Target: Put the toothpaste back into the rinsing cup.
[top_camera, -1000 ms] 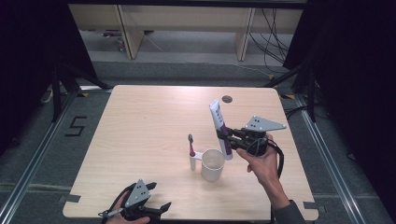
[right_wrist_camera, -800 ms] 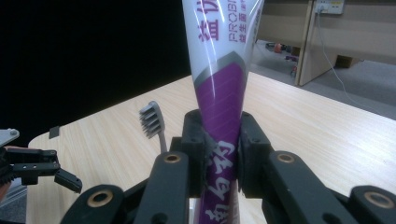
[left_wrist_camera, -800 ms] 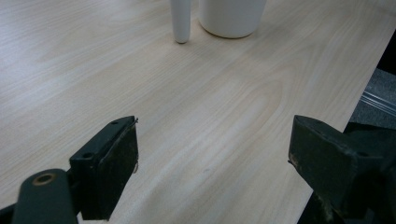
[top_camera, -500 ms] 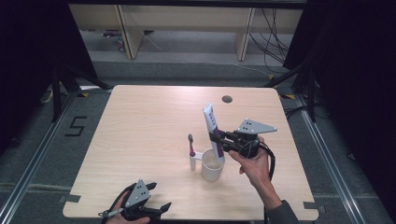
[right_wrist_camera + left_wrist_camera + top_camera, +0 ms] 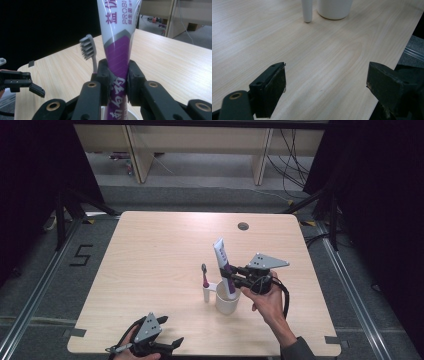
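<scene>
Toothpaste tube (image 5: 223,267) | near-upright, flat end up, lower end in cup (image 5: 227,300) | right claw (image 5: 234,278) clamped on tube

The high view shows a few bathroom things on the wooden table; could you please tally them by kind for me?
White and purple toothpaste tube, held in the right gripper over the cup: 1
White round cup: 1
Toothbrush with a purple neck and white handle, standing upright beside the cup: 1
Total: 3
</scene>
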`<control>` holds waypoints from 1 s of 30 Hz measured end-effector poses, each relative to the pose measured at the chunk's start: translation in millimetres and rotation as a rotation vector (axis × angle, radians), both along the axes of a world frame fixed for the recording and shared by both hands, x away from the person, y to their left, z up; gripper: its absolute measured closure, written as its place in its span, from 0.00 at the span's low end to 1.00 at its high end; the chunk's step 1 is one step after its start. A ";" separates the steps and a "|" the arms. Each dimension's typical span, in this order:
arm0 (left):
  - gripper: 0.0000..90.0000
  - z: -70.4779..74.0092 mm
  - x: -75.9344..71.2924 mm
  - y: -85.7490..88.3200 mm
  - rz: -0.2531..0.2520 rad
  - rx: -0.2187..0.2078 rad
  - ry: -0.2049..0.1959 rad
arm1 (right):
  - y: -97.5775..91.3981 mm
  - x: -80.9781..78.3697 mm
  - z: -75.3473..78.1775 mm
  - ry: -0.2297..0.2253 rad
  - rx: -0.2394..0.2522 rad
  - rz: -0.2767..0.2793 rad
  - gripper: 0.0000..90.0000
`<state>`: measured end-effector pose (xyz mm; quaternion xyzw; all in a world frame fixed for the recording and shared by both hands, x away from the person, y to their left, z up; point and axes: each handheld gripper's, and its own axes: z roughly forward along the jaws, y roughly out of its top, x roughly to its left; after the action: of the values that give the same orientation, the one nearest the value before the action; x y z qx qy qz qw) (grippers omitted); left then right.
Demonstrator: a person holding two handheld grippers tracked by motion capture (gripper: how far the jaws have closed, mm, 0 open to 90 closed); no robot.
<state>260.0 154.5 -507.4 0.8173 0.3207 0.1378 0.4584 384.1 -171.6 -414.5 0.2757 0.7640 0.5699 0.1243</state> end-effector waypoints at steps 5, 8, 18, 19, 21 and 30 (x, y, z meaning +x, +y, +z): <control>0.17 0.1 0.1 0.0 -0.003 0.003 -0.002 | 1.9 -1.4 -5.8 0.032 -0.007 0.013 0.85; 0.17 -0.3 -1.0 0.1 -0.001 0.008 -0.002 | 2.4 -1.9 -8.8 0.039 -0.019 0.008 0.85; 0.17 -0.8 -1.1 -0.6 0.000 -0.001 -0.008 | 2.2 -3.1 -17.5 0.047 -0.065 0.007 0.85; 0.17 0.2 -0.8 -0.6 0.002 0.004 -0.008 | 2.4 -2.8 -19.4 0.038 -0.067 0.013 0.85; 0.17 0.0 -1.1 -0.2 -0.002 0.013 -0.007 | 2.5 -4.1 -20.4 0.064 -0.067 0.014 0.85; 0.17 -0.1 -1.1 -0.6 0.003 0.006 -0.008 | 0.1 -5.3 -25.6 0.052 -0.084 0.020 0.84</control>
<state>258.9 154.0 -507.5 0.8176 0.3197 0.1426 0.4570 378.7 -171.4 -440.0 0.2773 0.7929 0.5313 0.1100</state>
